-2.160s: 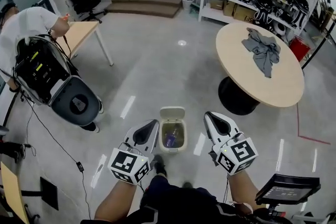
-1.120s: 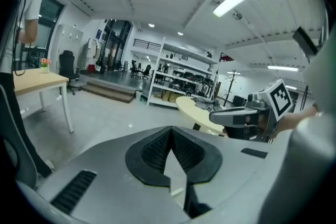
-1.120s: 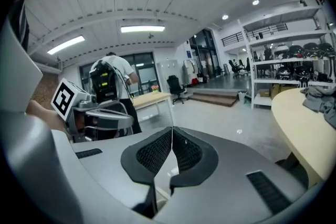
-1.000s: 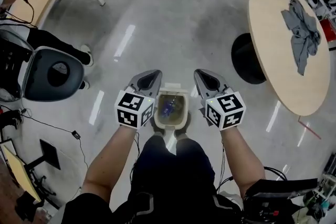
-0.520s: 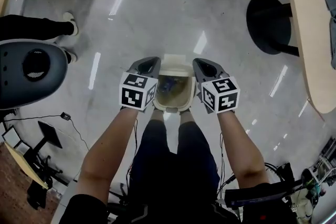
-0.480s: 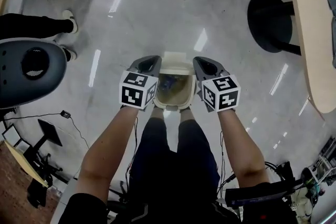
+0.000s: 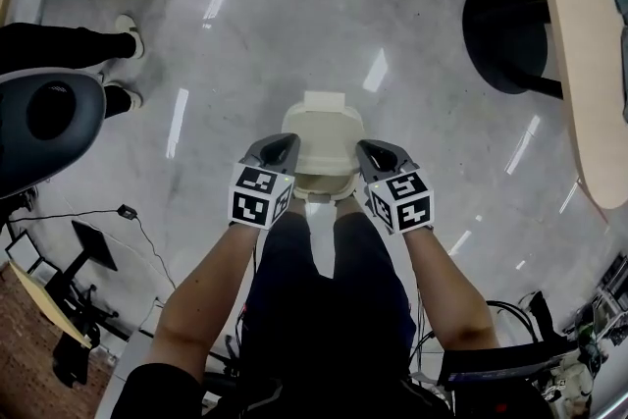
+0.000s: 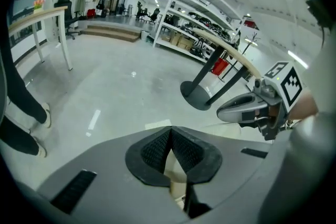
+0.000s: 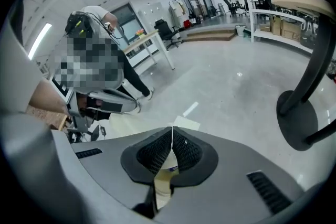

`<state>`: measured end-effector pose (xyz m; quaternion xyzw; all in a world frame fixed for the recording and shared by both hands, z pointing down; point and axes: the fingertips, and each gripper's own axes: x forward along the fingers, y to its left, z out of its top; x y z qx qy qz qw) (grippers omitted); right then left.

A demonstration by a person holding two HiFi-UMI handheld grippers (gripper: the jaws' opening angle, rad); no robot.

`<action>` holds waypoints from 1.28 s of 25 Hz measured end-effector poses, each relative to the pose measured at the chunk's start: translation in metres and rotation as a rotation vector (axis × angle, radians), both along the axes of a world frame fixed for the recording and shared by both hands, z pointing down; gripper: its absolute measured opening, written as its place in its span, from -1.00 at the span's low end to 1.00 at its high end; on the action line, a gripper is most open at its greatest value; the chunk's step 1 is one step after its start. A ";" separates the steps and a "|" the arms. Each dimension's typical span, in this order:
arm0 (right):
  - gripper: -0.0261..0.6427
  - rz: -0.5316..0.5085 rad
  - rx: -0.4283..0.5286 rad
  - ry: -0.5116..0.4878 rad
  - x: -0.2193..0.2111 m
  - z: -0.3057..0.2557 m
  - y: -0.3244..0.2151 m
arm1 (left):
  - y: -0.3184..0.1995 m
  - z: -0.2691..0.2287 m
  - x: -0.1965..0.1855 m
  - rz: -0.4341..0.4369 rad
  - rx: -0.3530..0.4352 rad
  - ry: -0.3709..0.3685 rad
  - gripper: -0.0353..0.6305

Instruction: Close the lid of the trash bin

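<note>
Centre of head view: lid (image 7: 322, 128) lies over the trash bin (image 7: 319, 183) and looks down, or nearly so. Left gripper (image 8: 170, 132) and right gripper (image 9: 171, 131) flank its near edge, both pinched together and empty. I'd press both front corners evenly and confirm the lid seats flush.

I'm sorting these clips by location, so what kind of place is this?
Probably a lab or workshop-style office: a polished concrete floor, open shelving stacked with boxes and gear, and a round wooden table on a black pedestal.
</note>
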<state>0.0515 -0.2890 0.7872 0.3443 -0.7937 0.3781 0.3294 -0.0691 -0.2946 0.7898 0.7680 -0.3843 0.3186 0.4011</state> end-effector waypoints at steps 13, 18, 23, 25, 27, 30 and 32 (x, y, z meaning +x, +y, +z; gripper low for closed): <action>-0.89 -0.151 -0.155 0.056 -0.013 0.116 0.102 | 0.099 0.120 -0.004 0.033 -0.149 -0.073 -0.92; -0.89 -0.158 -0.186 0.084 -0.011 0.144 0.115 | 0.107 0.143 -0.004 0.059 -0.171 -0.091 -0.92; -0.89 -0.149 -0.200 0.116 -0.008 0.160 0.117 | 0.111 0.156 -0.004 0.086 -0.162 -0.107 -0.92; -0.89 -0.139 -0.214 0.124 -0.009 0.163 0.119 | 0.113 0.159 -0.005 0.083 -0.171 -0.110 -0.92; -0.89 -0.129 -0.218 0.122 -0.009 0.165 0.120 | 0.114 0.160 -0.004 0.097 -0.169 -0.115 -0.92; -0.89 -0.125 -0.212 0.104 -0.007 0.166 0.119 | 0.111 0.158 -0.001 0.135 -0.131 -0.114 -0.92; -0.89 -0.126 -0.209 0.107 -0.008 0.165 0.119 | 0.112 0.159 -0.003 0.128 -0.135 -0.092 -0.92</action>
